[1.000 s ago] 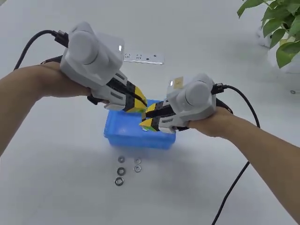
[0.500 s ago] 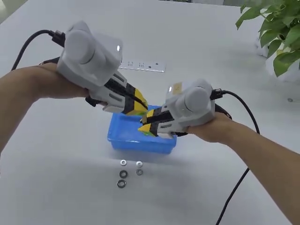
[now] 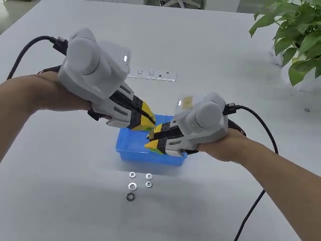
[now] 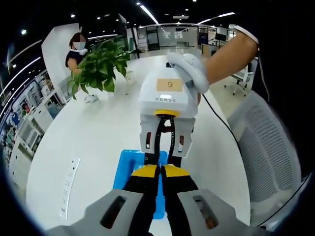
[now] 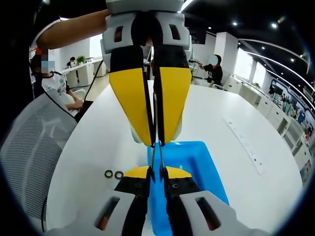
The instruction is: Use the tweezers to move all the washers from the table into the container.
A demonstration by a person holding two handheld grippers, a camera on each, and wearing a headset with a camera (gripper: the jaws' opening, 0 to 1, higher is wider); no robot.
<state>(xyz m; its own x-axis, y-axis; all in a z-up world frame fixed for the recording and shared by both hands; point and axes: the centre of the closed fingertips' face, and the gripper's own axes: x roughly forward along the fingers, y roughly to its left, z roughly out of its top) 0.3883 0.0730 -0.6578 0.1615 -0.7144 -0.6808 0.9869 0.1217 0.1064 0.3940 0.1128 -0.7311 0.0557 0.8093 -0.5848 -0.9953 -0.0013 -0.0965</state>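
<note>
Holding the tweezers [image 5: 157,147] between both grippers, right over the container [image 3: 126,150]. Left gripper [image 3: 149,120] has its jaws pinched together on the upper part of the tweezers. Right gripper [image 3: 150,143] faces it tip to tip, jaws drawn in on the lower part. It looks clamped, though the contact is thin and hard to read.

My read: one gripper carries the tool and the other squeezes its legs, hence the nose-to-nose pose.

Tweezer tips sit above the container, not near the washers [image 3: 132,186]. Five of those lie in a loose cluster on the desk [image 3: 60,201], just in front of the container's near wall. Can't tell if any washer is already inside the container.

Next move likely needs both grippers to swing down to the cluster as one unit, without letting the tweezers twist.
</note>
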